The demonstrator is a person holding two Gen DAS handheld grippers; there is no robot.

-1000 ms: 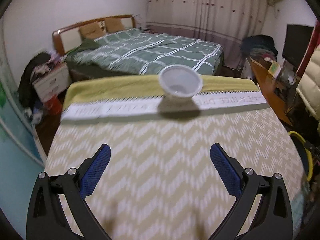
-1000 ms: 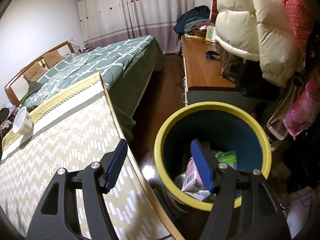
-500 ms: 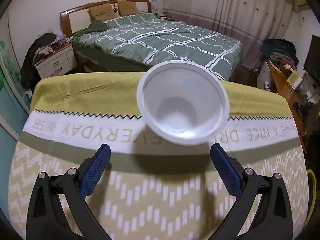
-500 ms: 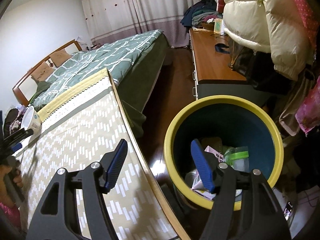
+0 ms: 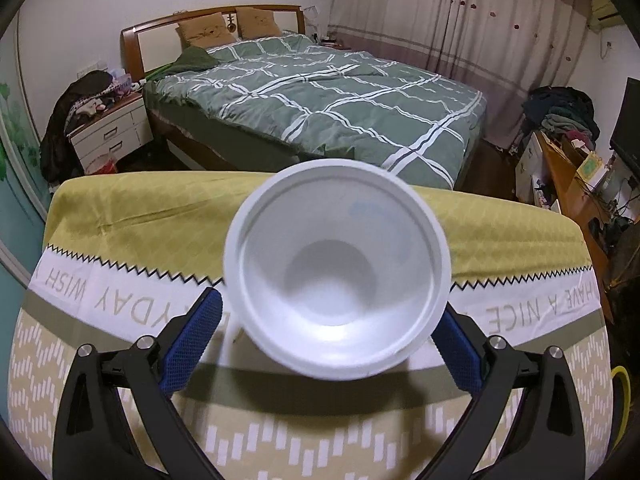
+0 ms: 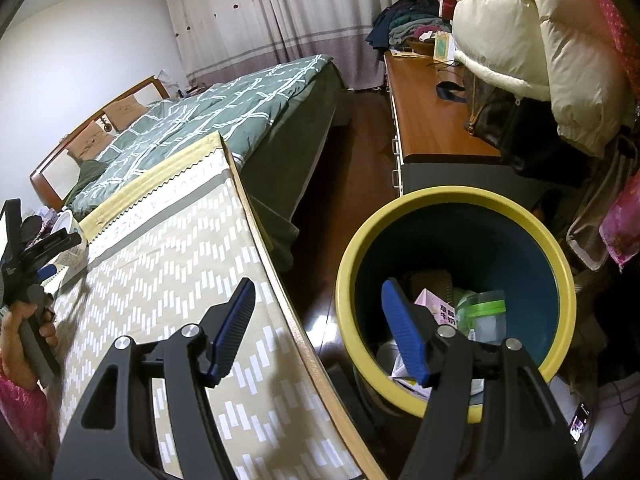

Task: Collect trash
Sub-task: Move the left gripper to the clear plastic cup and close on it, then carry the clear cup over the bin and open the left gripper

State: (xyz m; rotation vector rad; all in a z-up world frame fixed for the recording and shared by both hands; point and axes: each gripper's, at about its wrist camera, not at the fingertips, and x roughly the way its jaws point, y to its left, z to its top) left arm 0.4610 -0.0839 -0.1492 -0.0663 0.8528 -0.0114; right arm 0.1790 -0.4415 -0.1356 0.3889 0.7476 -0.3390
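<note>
Since the cup (image 5: 338,276) stands upright near the far edge of the surface (image 5: 120,400), mouth up and empty, it reads as the trash to collect, and the left hand-held gripper (image 5: 320,344) is placed low around it for a side grasp. Cup sits on the white lettered band of the cloth, just short of the yellow border. In the left wrist view it fills the gap between the two blue pads (image 5: 188,348), rim spreading over both; the pads flank the body wide apart, and I cannot tell if either touches it. So the left one is open, gripping nothing as yet by my judgement.

From the right wrist view the cup (image 6: 68,236) shows small at the far left of the surface, with the left hand-held gripper around it and a hand (image 6: 22,344) on the handle.

Right hand-held gripper (image 6: 320,328) is open and empty, held over the gap between the surface edge and the bin (image 6: 452,196), probably parked there. Bin stands on the floor beside the surface, well apart from the cup, with wrappers and a green-lidded container inside. Bed (image 5: 320,92) lies beyond the surface.
</note>
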